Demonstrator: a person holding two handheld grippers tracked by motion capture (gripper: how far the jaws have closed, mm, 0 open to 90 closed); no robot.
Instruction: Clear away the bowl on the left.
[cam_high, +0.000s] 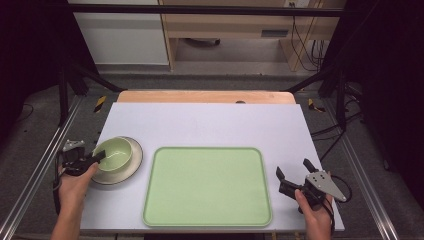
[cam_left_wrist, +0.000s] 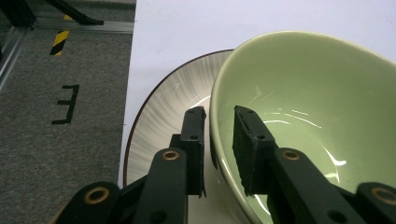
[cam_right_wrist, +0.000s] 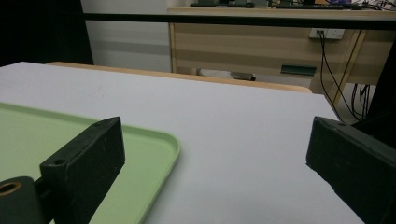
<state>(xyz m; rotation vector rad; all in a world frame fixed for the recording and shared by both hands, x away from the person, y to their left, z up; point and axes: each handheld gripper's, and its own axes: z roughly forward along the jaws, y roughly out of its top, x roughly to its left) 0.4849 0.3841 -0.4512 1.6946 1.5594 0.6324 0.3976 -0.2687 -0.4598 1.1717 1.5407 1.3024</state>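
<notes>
So the green bowl (cam_high: 114, 152) is sat on the striped plate (cam_high: 134, 165) at the left side of the desk (cam_high: 220, 125), just beside the big green tray (cam_high: 207, 186), and that's basically where things are at. The left tongs (cam_high: 100, 156) are placed over the bowl's near rim, one jaw outside the wall and one inside; in the left gripper view the left tongs (cam_left_wrist: 219, 140) are seen straddling the rim with a small gap on each side, so the rim is bracketed but not clearly pinched yet. Whether the bowl is lifted at all can't be told, it looks like it's resting on the plate. The right tongs (cam_high: 295, 170) are held spread wide near the tray's right edge, with nothing between the jaws, hovering just off the tray corner (cam_right_wrist: 159, 140) in the right gripper view. Judging by the layout, the bowl (maybe the plate too) is probably meant to be moved onto the tray, which is bare. So only the approach is done: the squeeze, lift and placement are all left.
</notes>
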